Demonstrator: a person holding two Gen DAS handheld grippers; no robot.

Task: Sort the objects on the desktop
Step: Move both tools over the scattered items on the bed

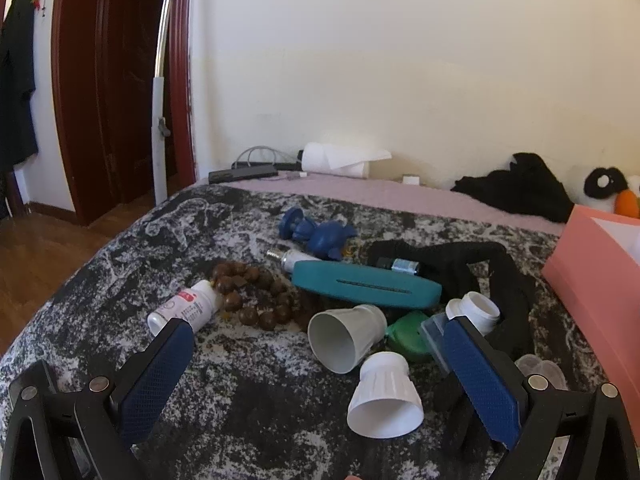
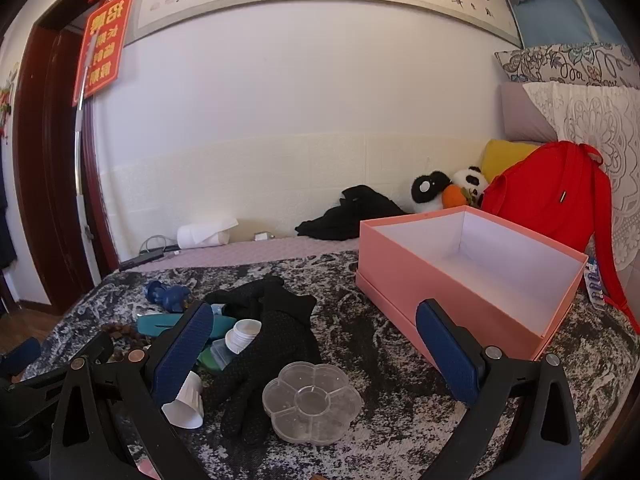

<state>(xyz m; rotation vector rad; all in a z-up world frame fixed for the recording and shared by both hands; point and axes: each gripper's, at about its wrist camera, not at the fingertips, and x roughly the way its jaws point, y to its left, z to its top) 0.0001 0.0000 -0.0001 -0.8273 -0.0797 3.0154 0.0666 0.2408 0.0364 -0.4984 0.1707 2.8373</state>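
Clutter lies on a black-and-white patterned cloth [image 1: 248, 400]. My left gripper [image 1: 320, 334] is open and empty over two white cups [image 1: 344, 336] [image 1: 386, 398], with a white medicine bottle [image 1: 186, 308], brown beads [image 1: 252, 296], a teal case [image 1: 366, 284], a blue toy [image 1: 316, 234] and a small open white jar [image 1: 476, 310] around. My right gripper [image 2: 314, 320] is open and empty above black gloves [image 2: 276, 344] and a clear flower-shaped box [image 2: 312, 402]. The open pink box [image 2: 472, 276] stands to the right; its inside is bare.
A red backpack [image 2: 560, 200], plush toys [image 2: 448, 188] and black clothing [image 2: 352, 212] lie by the wall. A paper roll [image 1: 336, 160] and cables sit at the back left. The bed edge and wooden floor [image 1: 36, 264] are to the left.
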